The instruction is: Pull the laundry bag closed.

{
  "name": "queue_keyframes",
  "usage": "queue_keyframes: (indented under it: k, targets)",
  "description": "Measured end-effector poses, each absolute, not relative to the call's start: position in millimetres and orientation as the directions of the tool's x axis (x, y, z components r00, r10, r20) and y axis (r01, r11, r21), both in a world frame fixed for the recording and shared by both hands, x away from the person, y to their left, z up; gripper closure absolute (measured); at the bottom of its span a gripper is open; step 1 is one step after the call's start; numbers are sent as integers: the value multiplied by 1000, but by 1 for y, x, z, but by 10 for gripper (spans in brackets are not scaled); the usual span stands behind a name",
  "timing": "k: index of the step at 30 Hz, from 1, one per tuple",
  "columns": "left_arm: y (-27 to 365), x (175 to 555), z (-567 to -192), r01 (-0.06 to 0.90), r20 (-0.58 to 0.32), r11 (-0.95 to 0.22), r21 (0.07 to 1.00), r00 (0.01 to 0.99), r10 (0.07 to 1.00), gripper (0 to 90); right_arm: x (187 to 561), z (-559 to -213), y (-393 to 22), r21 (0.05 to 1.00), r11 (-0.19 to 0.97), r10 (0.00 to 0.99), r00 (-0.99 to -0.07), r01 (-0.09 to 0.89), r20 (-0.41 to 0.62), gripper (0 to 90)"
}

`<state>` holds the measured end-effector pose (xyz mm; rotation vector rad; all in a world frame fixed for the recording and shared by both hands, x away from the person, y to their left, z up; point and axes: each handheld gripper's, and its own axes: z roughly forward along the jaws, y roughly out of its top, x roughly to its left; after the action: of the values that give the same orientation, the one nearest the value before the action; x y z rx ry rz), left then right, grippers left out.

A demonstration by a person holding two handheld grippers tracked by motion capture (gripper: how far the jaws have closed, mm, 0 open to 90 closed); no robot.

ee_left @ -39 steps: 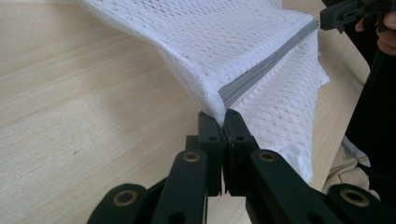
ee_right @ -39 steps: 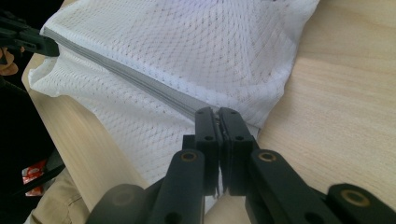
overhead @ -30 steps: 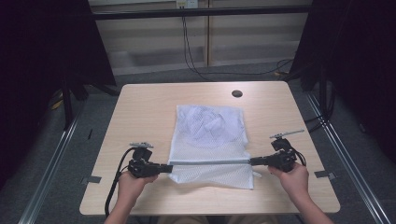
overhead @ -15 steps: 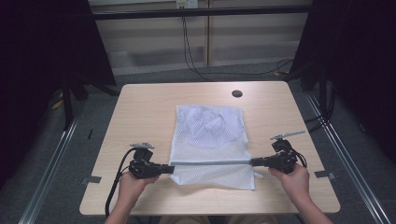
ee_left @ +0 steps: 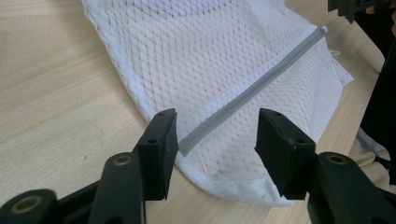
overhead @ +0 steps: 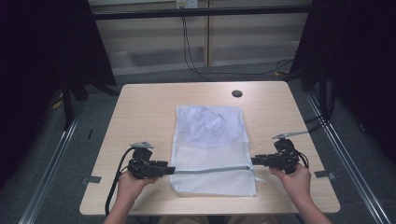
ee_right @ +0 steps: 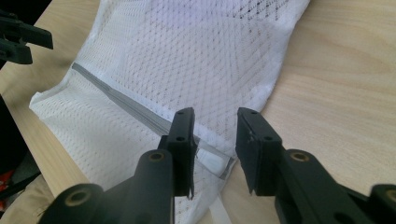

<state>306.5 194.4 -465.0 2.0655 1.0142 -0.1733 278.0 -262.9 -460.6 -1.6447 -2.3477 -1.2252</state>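
At the near edge of the table (overhead: 140, 100) we see the left gripper (ee_left: 212, 135) with its jaws just opened wide, the grey zipper (ee_left: 252, 91) between them but free of the pads; the right gripper (ee_right: 212, 140) has parted more narrowly, also pressing nothing; a second ago both were clamped on the zipper's ends; the white mesh bag (overhead: 210, 149) lies flat mid-table, unmoved.
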Motion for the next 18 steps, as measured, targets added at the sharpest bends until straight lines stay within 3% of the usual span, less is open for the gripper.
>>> queue_keyframes:
  k: [2, 7, 18]
  targets:
    - [194, 307, -465, 710, -421, -345, 613, 664, 618, 344, 277, -460, -261, 588, 144, 793, -448, 796, 412, 600]
    - [193, 307, -463, 688, -361, -364, 628, 671, 648, 220, 276, -457, -260, 613, 146, 800, -457, 776, 388, 473]
    - [193, 308, -462, 658, -276, -376, 652, 668, 691, 101, 276, -455, -266, 668, 143, 828, -458, 730, 323, 227]
